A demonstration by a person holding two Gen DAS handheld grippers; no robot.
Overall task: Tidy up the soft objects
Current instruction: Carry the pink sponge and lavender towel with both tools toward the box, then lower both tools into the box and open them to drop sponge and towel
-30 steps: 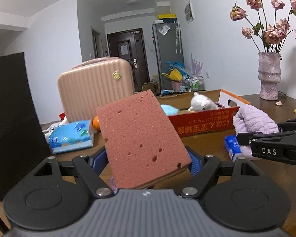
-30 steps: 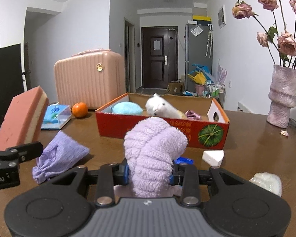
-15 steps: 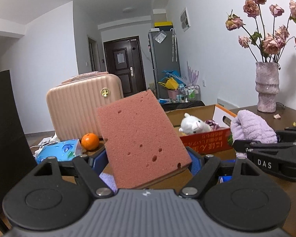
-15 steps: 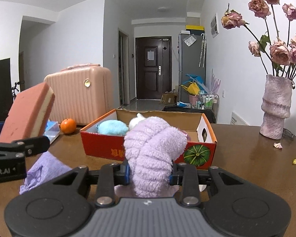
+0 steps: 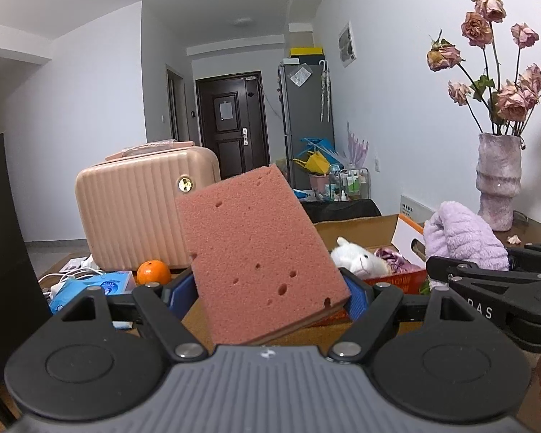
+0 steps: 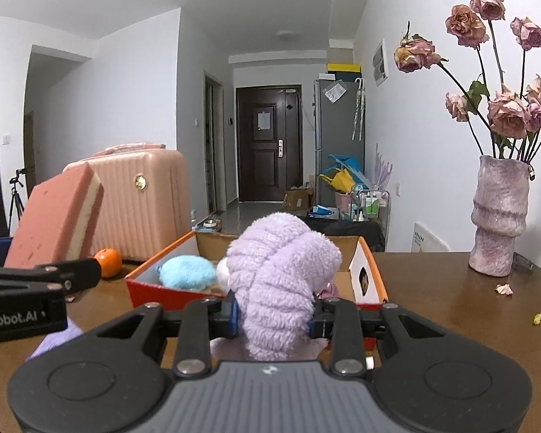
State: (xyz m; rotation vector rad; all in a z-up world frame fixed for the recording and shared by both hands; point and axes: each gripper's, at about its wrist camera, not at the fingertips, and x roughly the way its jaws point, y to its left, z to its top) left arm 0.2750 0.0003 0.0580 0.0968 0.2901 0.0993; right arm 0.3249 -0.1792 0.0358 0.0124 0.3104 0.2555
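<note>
Both hands have risen and come forward over the last second, so the red cardboard box (image 6: pixel 256 290) now sits lower and closer in my two wrist views, and I can see over its near wall to the blue plush (image 6: pixel 187 272) and white toy (image 5: pixel 357 258) inside. What my next move turns on, I judge, is that the box lies straight ahead of and below the right gripper (image 6: pixel 274 315), while from the left gripper (image 5: pixel 267 288) it lies ahead and off to the right; the right hand looks the nearer one to drop first. That right gripper is pinched as tight as it goes on the lilac fluffy cloth (image 6: pixel 281 274), which stands up in a bunched column between the pads. My left gripper stands wide but clamped on the pink sponge (image 5: pixel 256 252), gripped across its width, its long axis tilted up and leaning left, its broad face toward the camera. Both items are clear of the table (image 6: pixel 451 306), not yet over the box opening.
</note>
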